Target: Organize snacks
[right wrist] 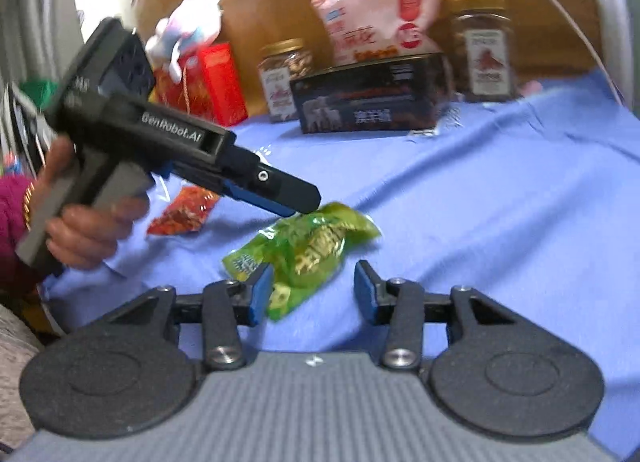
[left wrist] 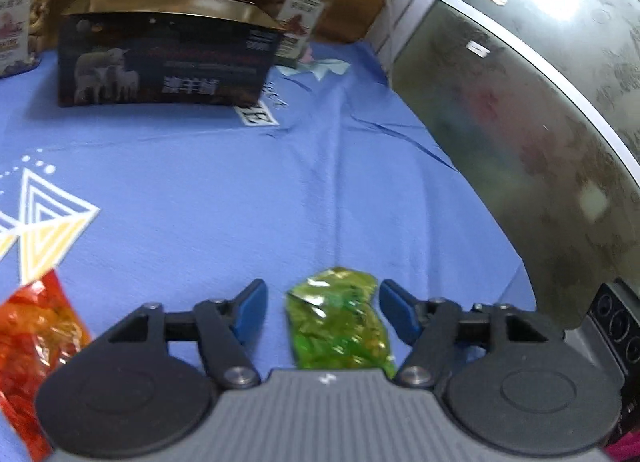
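Note:
A green snack packet (left wrist: 340, 322) lies on the blue cloth (left wrist: 240, 181). My left gripper (left wrist: 322, 310) is open and the packet lies between its fingers. In the right wrist view the same green packet (right wrist: 304, 250) lies just ahead of my open right gripper (right wrist: 310, 290), with the left gripper (right wrist: 296, 197) coming down on it from the left. An orange-red snack packet (left wrist: 36, 346) lies to the left, and it also shows in the right wrist view (right wrist: 184, 211).
At the back stand a dark box with sheep on it (right wrist: 368, 101), a pink-white snack bag (right wrist: 380, 13) on top, nut jars (right wrist: 284, 77) (right wrist: 484, 49), a red box (right wrist: 220, 81) and a plush toy (right wrist: 188, 29). A grey curved surface (left wrist: 540, 101) rises on the right.

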`<move>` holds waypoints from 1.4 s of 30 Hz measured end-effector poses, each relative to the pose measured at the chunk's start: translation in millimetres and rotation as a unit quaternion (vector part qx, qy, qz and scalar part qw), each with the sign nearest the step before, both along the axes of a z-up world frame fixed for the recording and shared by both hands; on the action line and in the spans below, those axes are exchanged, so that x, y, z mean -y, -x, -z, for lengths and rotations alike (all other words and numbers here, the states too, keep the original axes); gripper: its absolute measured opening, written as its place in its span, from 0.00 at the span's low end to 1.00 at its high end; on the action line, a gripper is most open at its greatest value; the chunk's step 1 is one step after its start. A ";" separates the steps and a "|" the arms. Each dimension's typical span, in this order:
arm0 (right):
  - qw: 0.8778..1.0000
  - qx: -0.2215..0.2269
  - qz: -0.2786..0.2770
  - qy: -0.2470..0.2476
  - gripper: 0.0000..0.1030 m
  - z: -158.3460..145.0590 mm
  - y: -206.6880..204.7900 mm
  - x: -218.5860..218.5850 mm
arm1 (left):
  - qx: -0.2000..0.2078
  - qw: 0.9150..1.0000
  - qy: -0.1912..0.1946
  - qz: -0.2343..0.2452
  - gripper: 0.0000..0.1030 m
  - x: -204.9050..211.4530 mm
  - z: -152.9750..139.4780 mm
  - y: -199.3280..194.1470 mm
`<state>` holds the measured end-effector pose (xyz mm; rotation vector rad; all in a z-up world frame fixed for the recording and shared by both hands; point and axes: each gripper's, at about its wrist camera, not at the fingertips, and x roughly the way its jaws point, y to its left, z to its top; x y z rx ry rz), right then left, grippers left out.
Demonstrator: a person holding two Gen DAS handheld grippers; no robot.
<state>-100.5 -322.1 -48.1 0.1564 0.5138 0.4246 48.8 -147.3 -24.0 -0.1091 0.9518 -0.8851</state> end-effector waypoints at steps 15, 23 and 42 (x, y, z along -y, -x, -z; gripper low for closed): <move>0.991 0.082 0.015 0.103 0.65 15.4 20.4 -36.7 | -0.049 0.997 0.063 0.008 0.54 -13.4 12.2 27.0; 0.991 0.082 0.022 0.100 0.69 16.3 19.4 -36.3 | -0.031 0.998 0.052 0.017 0.52 -15.7 11.5 42.0; 0.990 0.063 0.046 0.120 0.82 15.9 13.8 -43.2 | 0.014 1.000 -0.006 0.001 0.52 -14.5 3.4 58.9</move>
